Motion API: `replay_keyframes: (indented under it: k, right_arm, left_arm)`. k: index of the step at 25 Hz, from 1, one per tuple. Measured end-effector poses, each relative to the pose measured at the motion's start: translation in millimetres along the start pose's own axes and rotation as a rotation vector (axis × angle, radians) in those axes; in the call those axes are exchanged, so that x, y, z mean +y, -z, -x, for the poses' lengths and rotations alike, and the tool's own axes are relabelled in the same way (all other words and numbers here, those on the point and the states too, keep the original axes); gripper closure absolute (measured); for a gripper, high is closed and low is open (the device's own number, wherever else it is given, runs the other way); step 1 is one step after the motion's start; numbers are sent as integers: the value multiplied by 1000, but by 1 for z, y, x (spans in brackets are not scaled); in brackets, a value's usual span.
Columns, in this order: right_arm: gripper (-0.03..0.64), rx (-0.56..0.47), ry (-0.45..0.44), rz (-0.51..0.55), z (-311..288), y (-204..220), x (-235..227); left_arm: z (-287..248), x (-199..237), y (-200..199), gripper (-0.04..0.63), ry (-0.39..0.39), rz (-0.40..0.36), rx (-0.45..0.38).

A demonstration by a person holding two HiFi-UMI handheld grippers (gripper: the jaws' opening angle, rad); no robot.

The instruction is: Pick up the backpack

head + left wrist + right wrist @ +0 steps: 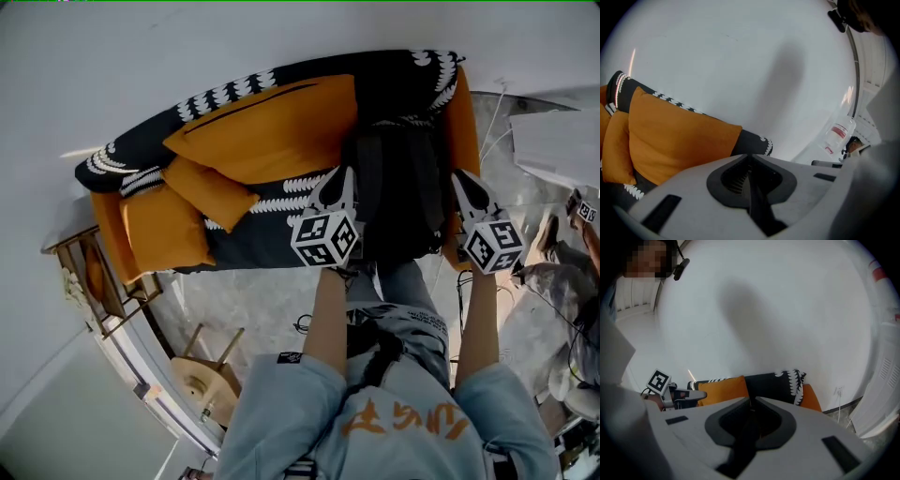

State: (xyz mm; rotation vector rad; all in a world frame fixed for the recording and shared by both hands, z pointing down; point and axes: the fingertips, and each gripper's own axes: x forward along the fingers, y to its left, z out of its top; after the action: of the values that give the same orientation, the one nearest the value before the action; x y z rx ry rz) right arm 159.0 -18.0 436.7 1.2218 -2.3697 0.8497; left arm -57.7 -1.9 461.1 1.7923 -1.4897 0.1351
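A black backpack (398,183) lies on the right end of a black sofa (253,234) with orange cushions (267,131). My left gripper (343,174) hovers at the backpack's left side and my right gripper (457,178) at its right side, both above it. Each one is shut with nothing between the jaws. In the left gripper view the shut left gripper (750,158) points over an orange cushion (675,140) towards the white wall. The right gripper (751,401) in its own view aims at the sofa back (771,380), and the left gripper (677,395) shows at its left.
A wooden side table (98,277) stands at the sofa's left end and a wooden stool (211,375) on the floor in front. Cables (302,324) lie on the floor. Another person (562,262) and a white box (558,141) are at the right.
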Motion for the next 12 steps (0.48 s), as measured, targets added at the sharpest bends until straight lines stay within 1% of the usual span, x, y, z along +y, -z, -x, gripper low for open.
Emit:
replay_keyframes:
  k: [2, 4, 5, 6, 7, 8, 9, 10, 12]
  right_arm:
    - [580, 25, -24, 2, -10, 6, -6]
    - [558, 57, -48, -3, -23, 13, -11]
    - [525, 78, -62, -7, -30, 17, -13]
    - [472, 103, -76, -11, -38, 22, -14]
    - [442, 130, -89, -15, -45, 28, -15]
    - [429, 158, -99, -18, -52, 33, -17]
    - [422, 184, -107, -21, -59, 39, -20]
    - [419, 207, -113, -25, -67, 43, -23]
    - [405, 248, -122, -36, -82, 52, -32]
  left_arm:
    - [-8, 2, 8, 572, 21, 21, 35]
    - [-15, 6, 13, 571, 29, 36, 61]
    - [-20, 7, 15, 571, 29, 33, 73]
    - [-25, 9, 17, 569, 28, 25, 87]
    - [-29, 11, 20, 556, 29, 19, 104]
    - [-34, 12, 24, 500, 34, 17, 126]
    - [-40, 13, 28, 428, 45, 16, 151]
    - [-46, 14, 32, 393, 58, 15, 177]
    - [-58, 17, 38, 366, 76, 20, 213]
